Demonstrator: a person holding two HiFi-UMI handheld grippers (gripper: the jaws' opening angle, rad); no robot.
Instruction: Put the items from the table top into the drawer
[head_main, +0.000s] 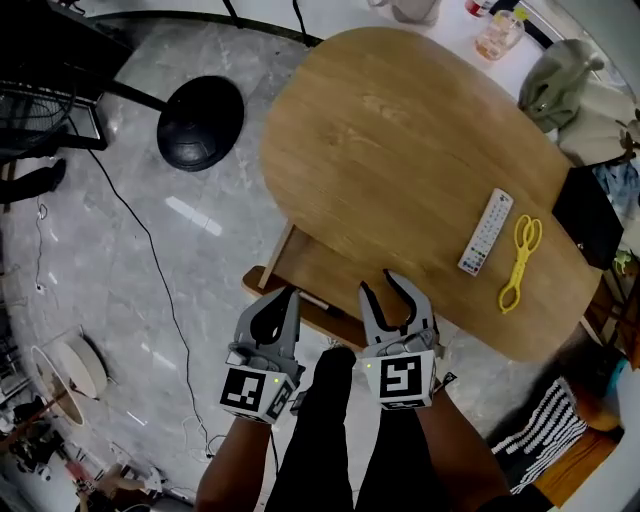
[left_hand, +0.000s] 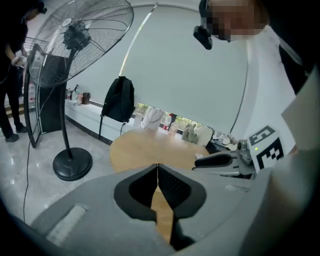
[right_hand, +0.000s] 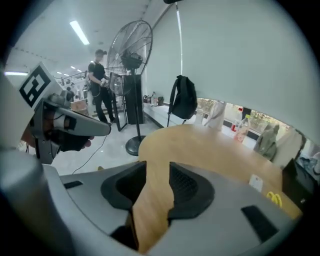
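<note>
The drawer (head_main: 280, 250) stands pulled out from the table (head_main: 380, 150) edge at about 7 o'clock in the head view, its wooden floor bare as far as can be seen. By that reading the opening step is done and nothing is stowed yet. The left gripper (head_main: 291, 291) sits at the drawer front with its jaws pressed together, tip to tip, and nothing between them. It looks placed there because the drawer is what it tends, though whether it touches the front is hard to tell from this steep angle. The right gripper (head_main: 377, 282) hovers over the near rim of the table at 6 o'clock. Its jaws are spread and empty, with only tabletop showing through the gap, which suits a hand readied to fetch. The two items lie well apart from it, at about 2 o'clock from its jaws: a white remote (head_main: 486, 232) and, just beside it at its 4 o'clock, yellow tongs (head_main: 520, 262). Both lie flat and lengthwise toward the person, so a reach across with the open jaws set crosswise over the remote's narrow width seems the natural next move.
</note>
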